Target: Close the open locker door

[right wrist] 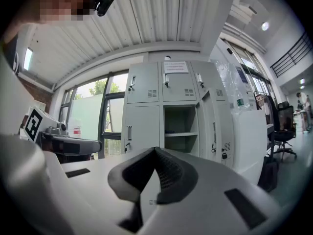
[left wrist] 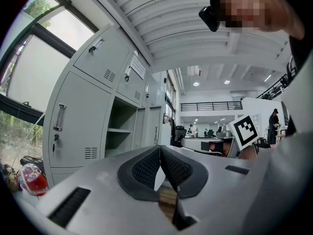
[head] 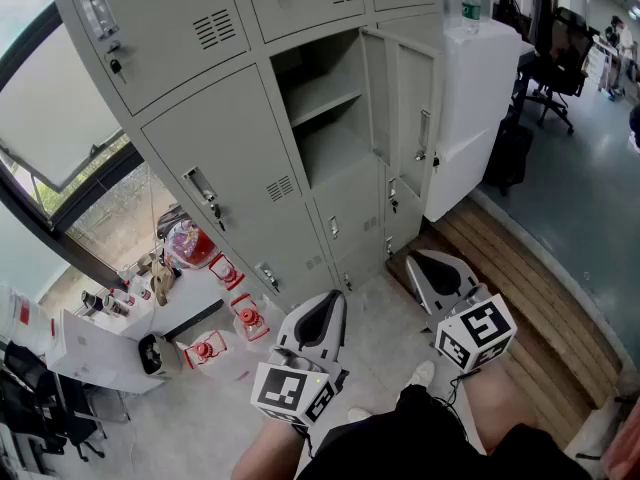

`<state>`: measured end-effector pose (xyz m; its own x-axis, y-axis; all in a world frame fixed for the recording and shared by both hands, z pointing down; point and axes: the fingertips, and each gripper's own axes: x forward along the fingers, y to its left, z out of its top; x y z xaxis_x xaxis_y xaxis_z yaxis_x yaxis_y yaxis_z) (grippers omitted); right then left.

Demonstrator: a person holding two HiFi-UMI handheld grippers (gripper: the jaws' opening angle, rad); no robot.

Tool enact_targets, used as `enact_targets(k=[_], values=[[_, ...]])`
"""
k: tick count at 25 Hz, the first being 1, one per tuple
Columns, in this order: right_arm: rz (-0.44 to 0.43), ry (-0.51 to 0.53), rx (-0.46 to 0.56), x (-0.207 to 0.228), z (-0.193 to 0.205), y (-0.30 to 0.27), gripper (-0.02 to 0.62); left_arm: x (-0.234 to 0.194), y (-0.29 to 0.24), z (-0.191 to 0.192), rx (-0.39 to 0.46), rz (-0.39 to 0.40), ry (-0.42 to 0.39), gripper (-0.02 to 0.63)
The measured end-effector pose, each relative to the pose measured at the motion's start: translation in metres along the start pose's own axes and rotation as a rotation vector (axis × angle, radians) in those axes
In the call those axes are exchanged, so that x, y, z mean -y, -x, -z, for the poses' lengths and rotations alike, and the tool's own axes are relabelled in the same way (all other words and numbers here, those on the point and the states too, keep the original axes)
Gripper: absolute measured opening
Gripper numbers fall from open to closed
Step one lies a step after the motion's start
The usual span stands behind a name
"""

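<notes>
Close to our body, both grippers sit level, jaws pressed together on nothing: left gripper (head: 322, 313) and right gripper (head: 436, 268). Well ahead of the right gripper, slightly to its right, stands the door (head: 413, 103), swung wide from the open bay (head: 335, 148) and untouched. We judge it thin painted steel — light, stiff, free on its hinges, smooth enough for jaws to skid. No pinch seems needed; a gentle flat push near its free edge, by the handle (head: 424, 133), should give most leverage, though it may bounce back. We count two grippers, one open door, one bay with one shelf (head: 320, 98), and four closed doors (right wrist: 142, 131) in the right gripper view — three above, one left.
</notes>
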<state>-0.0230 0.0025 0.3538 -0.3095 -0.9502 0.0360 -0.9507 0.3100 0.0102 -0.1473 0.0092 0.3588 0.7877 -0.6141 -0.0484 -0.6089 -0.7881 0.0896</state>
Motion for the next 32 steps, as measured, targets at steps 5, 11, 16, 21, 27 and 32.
enact_targets(k=[5,11,16,21,27,32], values=[[-0.009,-0.01,0.015,0.0,-0.002,-0.003,0.052,-0.003,-0.002,0.001,-0.002,-0.001,0.001,0.017],[-0.012,-0.033,0.034,-0.001,-0.002,-0.005,0.052,-0.004,-0.002,0.003,-0.006,0.006,0.001,0.017],[-0.012,-0.023,0.034,-0.004,-0.004,-0.005,0.052,-0.004,0.003,0.002,-0.006,0.013,-0.004,0.017],[-0.019,-0.013,0.033,-0.006,-0.006,-0.007,0.052,-0.004,0.005,0.003,-0.006,0.011,-0.005,0.017],[-0.038,-0.019,0.037,0.009,-0.01,-0.016,0.052,-0.008,-0.008,-0.002,0.008,-0.013,-0.011,0.017],[-0.065,-0.023,0.044,0.031,-0.016,-0.026,0.052,-0.009,-0.031,-0.004,0.012,-0.044,-0.01,0.017]])
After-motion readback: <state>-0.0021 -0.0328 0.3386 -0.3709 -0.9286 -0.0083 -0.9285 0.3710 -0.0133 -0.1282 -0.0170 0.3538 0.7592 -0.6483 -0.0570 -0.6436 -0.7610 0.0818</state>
